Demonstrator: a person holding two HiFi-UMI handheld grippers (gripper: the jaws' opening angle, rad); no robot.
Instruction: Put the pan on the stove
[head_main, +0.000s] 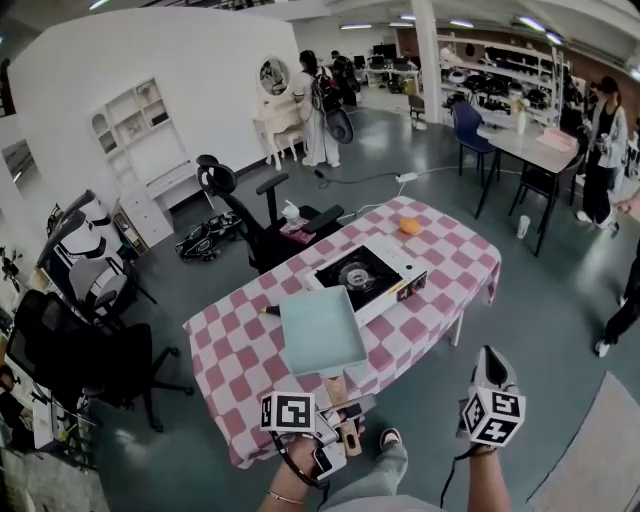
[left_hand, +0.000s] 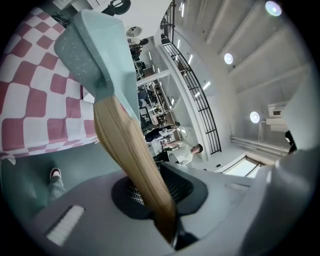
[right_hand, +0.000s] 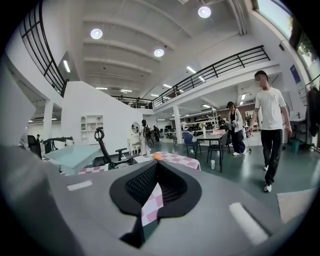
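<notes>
Pan (head_main: 320, 328) sits over the surface (head_main: 455, 255), just before the stove (head_main: 365, 275). Its long handle (left_hand: 130, 150) points back into the left tool (left_hand: 157, 200), which pinches it. Right tool (right_hand: 156, 172) is closed, empty and off to the side.

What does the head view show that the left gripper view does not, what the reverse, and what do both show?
Head view only: the stove, the orange and the right gripper. Left gripper view only: the balcony railing, and the jaws of the left gripper closed on the wooden handle. Both: the pale blue pan and the checked tablecloth.
</notes>
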